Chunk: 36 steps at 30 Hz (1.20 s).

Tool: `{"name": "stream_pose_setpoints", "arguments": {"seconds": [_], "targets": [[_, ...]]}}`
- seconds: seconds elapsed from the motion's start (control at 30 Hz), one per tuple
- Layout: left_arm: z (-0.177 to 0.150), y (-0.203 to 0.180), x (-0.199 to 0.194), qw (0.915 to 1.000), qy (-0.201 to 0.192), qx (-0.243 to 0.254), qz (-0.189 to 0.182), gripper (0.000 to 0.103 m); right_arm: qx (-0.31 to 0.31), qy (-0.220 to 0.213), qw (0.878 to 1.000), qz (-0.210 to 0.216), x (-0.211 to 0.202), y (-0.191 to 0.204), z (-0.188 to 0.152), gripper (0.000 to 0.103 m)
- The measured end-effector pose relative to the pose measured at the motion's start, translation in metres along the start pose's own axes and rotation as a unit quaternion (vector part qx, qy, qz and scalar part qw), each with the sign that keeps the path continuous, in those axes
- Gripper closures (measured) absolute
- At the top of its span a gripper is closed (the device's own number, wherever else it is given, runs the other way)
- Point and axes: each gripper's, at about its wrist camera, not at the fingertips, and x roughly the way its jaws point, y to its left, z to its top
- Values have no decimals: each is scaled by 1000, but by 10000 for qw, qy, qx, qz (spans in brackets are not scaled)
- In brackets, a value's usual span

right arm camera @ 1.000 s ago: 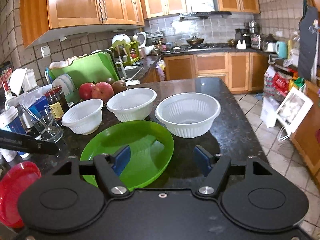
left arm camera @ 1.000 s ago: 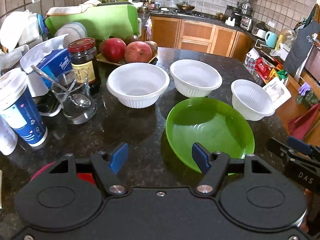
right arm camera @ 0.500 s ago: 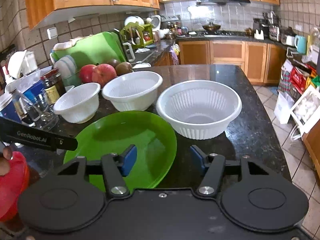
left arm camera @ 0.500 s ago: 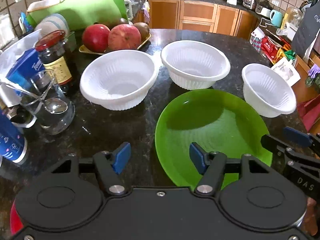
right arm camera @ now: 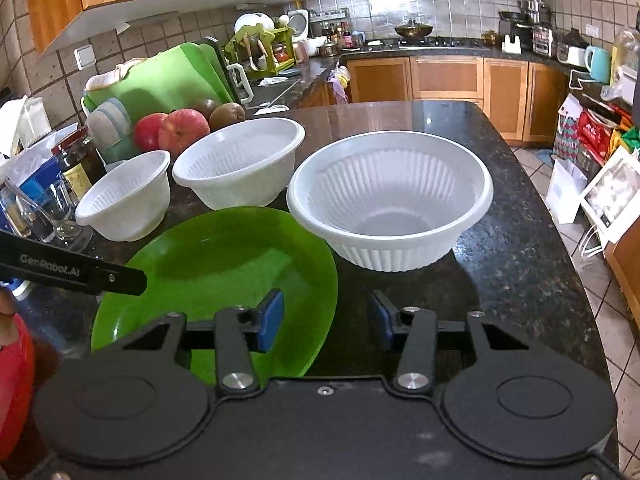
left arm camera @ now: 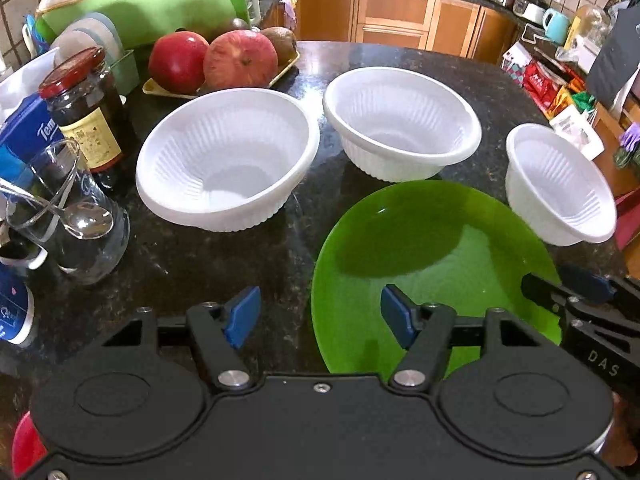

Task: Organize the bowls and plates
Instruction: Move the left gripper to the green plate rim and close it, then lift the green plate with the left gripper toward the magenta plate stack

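A green plate (left arm camera: 432, 252) lies on the dark granite counter (left arm camera: 224, 264), also in the right wrist view (right arm camera: 224, 264). Three white ribbed bowls stand behind it: a large one (left arm camera: 228, 156) at left, a large one (left arm camera: 400, 120) in the middle, a small one (left arm camera: 560, 184) at right. In the right wrist view the nearest large bowl (right arm camera: 388, 196) is just ahead, with another large bowl (right arm camera: 240, 160) and the small bowl (right arm camera: 124, 196) to its left. My left gripper (left arm camera: 320, 316) is open over the plate's left rim. My right gripper (right arm camera: 326, 320) is open over the plate's right rim. A red plate (right arm camera: 16, 380) shows at lower left.
Left of the bowls stand a glass with a spoon (left arm camera: 68, 216), a dark jar with red lid (left arm camera: 88, 108), a blue cup (left arm camera: 12, 312) and a tray of fruit (left arm camera: 224, 60). A green cutting board (right arm camera: 160, 80) leans behind. The counter edge (right arm camera: 560, 220) drops to the floor at right.
Both grippers have moved forward and lower toward the green plate and bowls, which look larger. Both stay open.
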Motion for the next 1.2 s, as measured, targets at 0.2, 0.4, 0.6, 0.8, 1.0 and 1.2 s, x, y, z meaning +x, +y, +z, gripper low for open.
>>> {"name": "stream_pose_setpoints", "arguments": {"seconds": [0.2,0.4,0.6,0.8,1.0,1.2], "targets": [[2,-5,7,9997,5,198,124,47,-93,24,10000,-18,5,1,1,69],[6,-2,15,9999,121,69,-38,59,-226,31,9997,-44,8,5,3,75],[6,-2,15,9998,159,24,-142,71,-179,47,9997,-160,6,4,2,89],[-3,-5,8,9997,201,45,-93,83,-89,149,9997,-170,-8,-1,-5,92],[-21,-11,-6,9994,296,90,-167,85,-33,220,9996,-174,-38,-3,-28,92],[-49,-21,-26,9984,351,247,-355,85,-140,182,9992,-326,-73,-2,-59,92]]}}
